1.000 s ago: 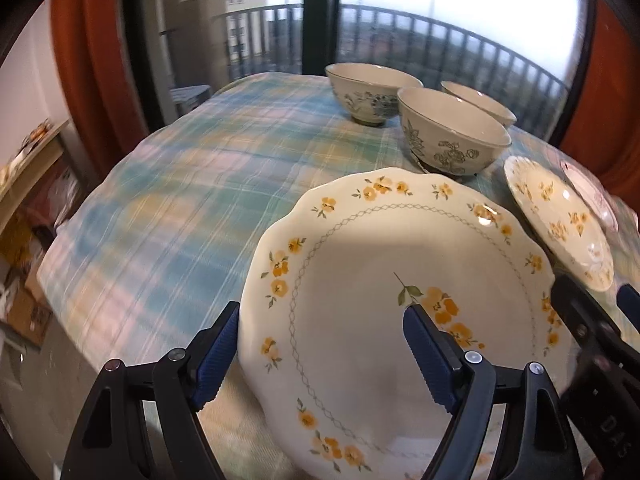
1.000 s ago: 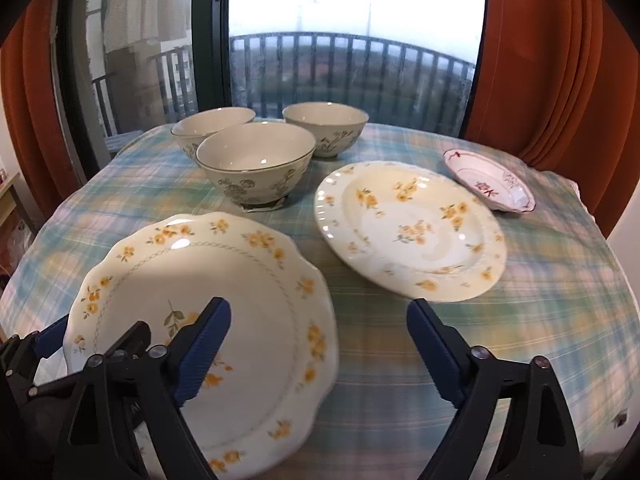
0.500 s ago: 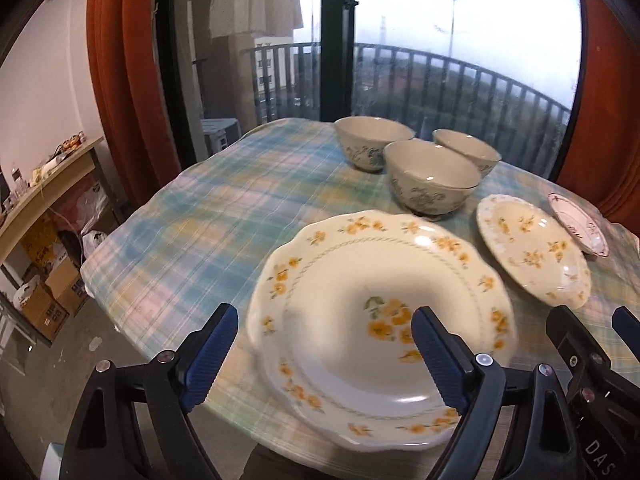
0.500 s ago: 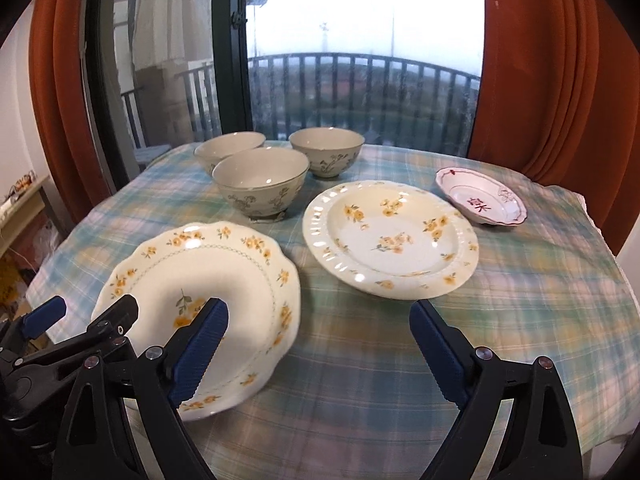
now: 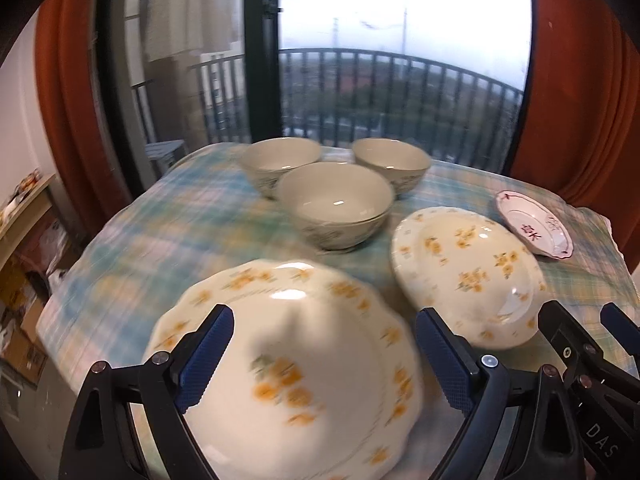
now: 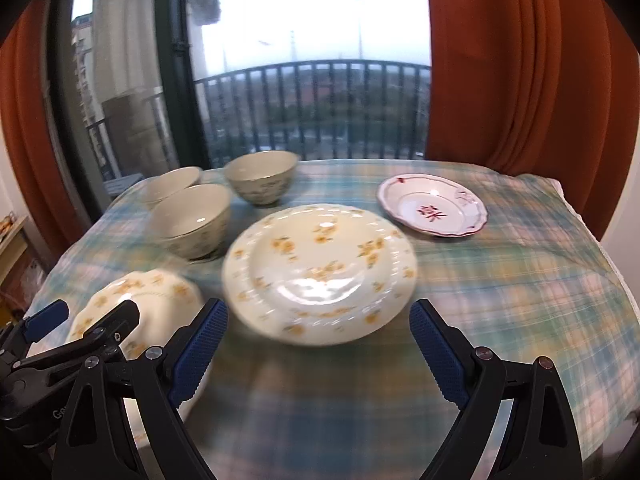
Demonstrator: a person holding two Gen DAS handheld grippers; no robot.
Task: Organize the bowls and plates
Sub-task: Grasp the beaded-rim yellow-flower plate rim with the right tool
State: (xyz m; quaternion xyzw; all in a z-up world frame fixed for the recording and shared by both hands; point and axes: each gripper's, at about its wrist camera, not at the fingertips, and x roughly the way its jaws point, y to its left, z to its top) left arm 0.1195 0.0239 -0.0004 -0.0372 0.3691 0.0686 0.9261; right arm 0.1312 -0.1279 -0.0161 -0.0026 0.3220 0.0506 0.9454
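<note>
A scalloped plate with yellow flowers [image 5: 304,360] lies on the plaid cloth at the near edge, below my left gripper [image 5: 322,332]. The left jaws are opening; their pads stand apart from the plate. A round yellow-flowered plate [image 6: 320,272] rests mid-table, just beyond my right gripper [image 6: 318,320], which is open with nothing between its fingers. A small red-trimmed dish [image 6: 434,210] sits at the far right. Three patterned bowls stand at the back: a near one [image 5: 336,204] and two behind it [image 5: 280,160] [image 5: 392,162]. The views are blurred by motion.
The table [image 6: 500,280] is covered in a blue-green plaid cloth and stands against a balcony door with railings. Orange curtains [image 6: 520,60] hang on both sides. A shelf and cardboard boxes [image 5: 20,320] lie on the floor to the left.
Both grippers have drawn back and risen from the table, so more of it shows. The left jaws have spread wider. The scalloped plate stays on the cloth.
</note>
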